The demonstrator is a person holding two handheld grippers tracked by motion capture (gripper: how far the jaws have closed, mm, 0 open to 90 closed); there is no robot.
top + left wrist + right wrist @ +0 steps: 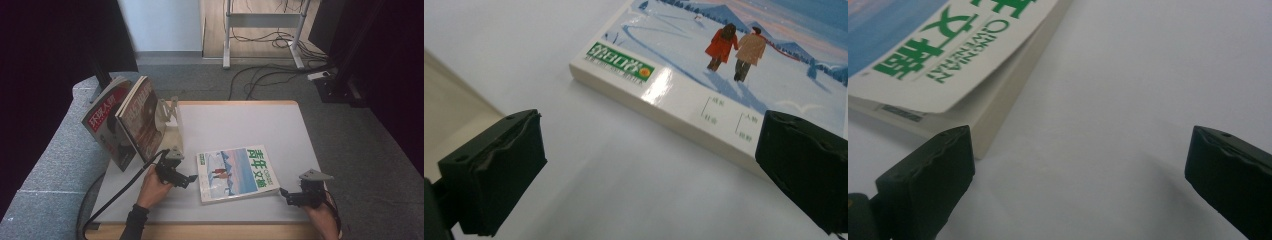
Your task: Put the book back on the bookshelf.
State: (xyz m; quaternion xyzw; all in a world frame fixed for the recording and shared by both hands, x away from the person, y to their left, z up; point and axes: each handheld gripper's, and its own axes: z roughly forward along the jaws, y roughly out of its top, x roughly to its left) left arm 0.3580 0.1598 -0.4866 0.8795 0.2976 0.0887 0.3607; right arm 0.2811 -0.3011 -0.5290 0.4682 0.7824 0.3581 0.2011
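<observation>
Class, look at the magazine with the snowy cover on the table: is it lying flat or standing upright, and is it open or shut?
Flat and shut: the magazine lies cover-up on the table, though one cover corner curls slightly.

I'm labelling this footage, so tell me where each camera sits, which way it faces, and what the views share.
High view: above the person's side, looking forward and down on the table; both forearms, left gripper, right gripper.
Left gripper view: rides the left gripper, faces the magazine corner between open jaws.
Right gripper view: rides the right gripper, faces another corner, jaws open.
Shared: all three show the flat magazine.
</observation>
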